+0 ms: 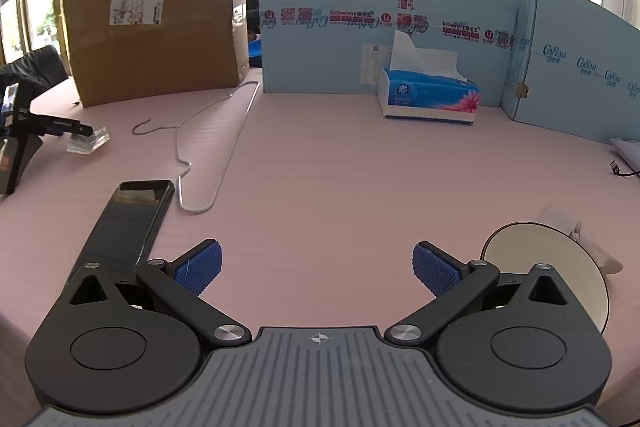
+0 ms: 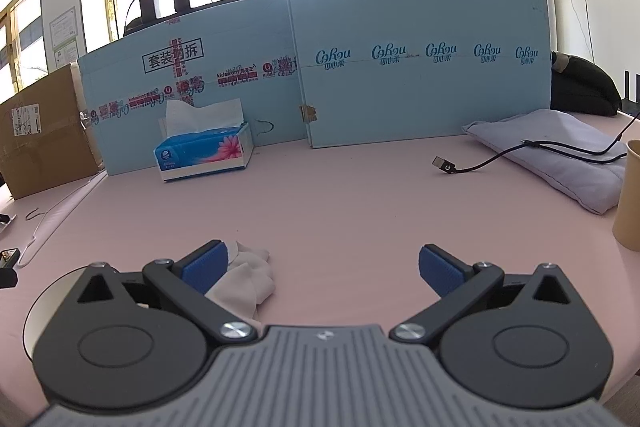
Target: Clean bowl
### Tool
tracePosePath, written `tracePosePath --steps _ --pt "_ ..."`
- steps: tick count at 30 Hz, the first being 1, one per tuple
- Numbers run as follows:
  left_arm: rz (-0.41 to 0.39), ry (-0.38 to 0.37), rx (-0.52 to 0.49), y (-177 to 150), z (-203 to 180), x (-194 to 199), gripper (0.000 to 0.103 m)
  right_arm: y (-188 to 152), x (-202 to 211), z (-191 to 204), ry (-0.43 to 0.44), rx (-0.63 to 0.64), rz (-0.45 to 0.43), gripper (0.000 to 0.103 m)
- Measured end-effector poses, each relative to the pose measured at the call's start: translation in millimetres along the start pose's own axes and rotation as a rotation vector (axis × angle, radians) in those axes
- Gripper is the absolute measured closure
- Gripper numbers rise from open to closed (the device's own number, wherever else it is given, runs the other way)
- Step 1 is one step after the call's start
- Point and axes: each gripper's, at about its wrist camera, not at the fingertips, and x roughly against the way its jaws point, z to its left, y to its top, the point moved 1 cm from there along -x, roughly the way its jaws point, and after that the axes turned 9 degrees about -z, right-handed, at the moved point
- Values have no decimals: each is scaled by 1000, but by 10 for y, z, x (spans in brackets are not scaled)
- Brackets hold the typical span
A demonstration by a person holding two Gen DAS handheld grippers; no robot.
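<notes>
Best begun by taking the crumpled wipe (image 2: 248, 277) in the right tongs (image 2: 325, 271) and steadying the bowl (image 1: 548, 267) with the left tongs (image 1: 317, 269), pinching the rim lightly so it cannot skid. Both tongs spread wide, holding nothing; right one's left pad just beside the wipe. Bowl near the counter's (image 1: 340, 179) front edge, between the two tongs, wipe against its far side.
</notes>
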Motion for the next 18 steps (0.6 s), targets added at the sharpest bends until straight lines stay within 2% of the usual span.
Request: tracePosePath --steps 18 --pt "-2 4 -5 -8 0 19 0 11 3 -8 0 -1 -2 0"
